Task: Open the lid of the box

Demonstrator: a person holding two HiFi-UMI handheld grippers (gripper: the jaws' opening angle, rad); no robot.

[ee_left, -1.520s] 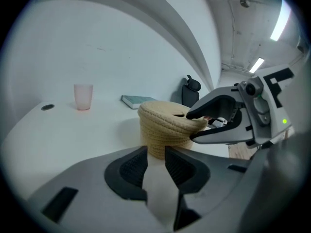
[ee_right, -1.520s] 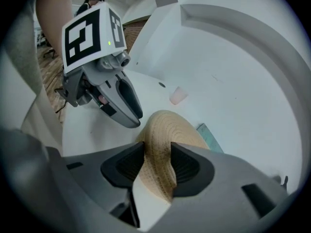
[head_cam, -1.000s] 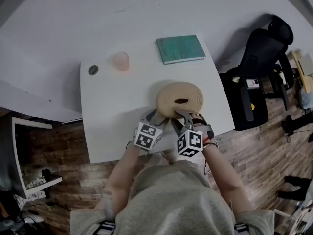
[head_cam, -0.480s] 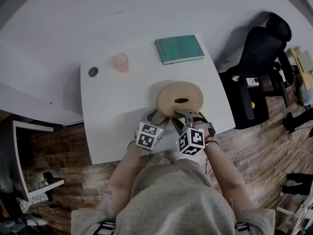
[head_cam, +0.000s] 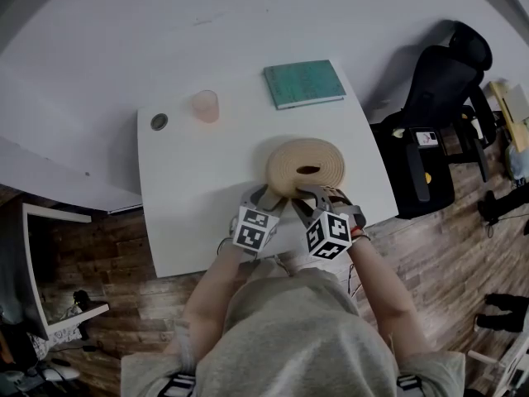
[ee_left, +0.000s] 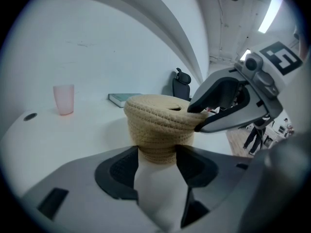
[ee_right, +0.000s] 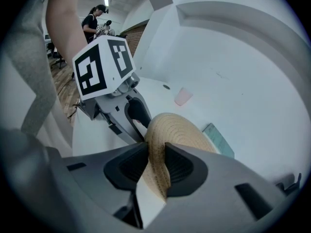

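Right gripper has just been closing its jaws, and its ribbed black pads now pinch the lid by its rim, with the thin woven edge between them. Left gripper is clamped lower down, its two dark pads pressing either side of the box at its narrower base, under the lid's overhang. Both grippers are smooth grey moulded plastic. Each carries a cube of black-and-white square markers, and they sit side by side at the near side of the box.

The box is round and made of tan cord coiled in rings, which gives it a rough, ridged surface. Its lid is a wider, low-domed disc of the same coil, with a small dark oval hole off-centre on top, and it sits on the box. The box stands on the table near the front edge, right of the middle in the head view.

The table is smooth matt white with rounded corners. At its far side stand an upright pink translucent cup and, left of it near the corner, a small dark round disc. A thin teal book lies flat at the far right corner. All three are well apart from the box. A black chair stands to the right of the table on a wood-plank floor.
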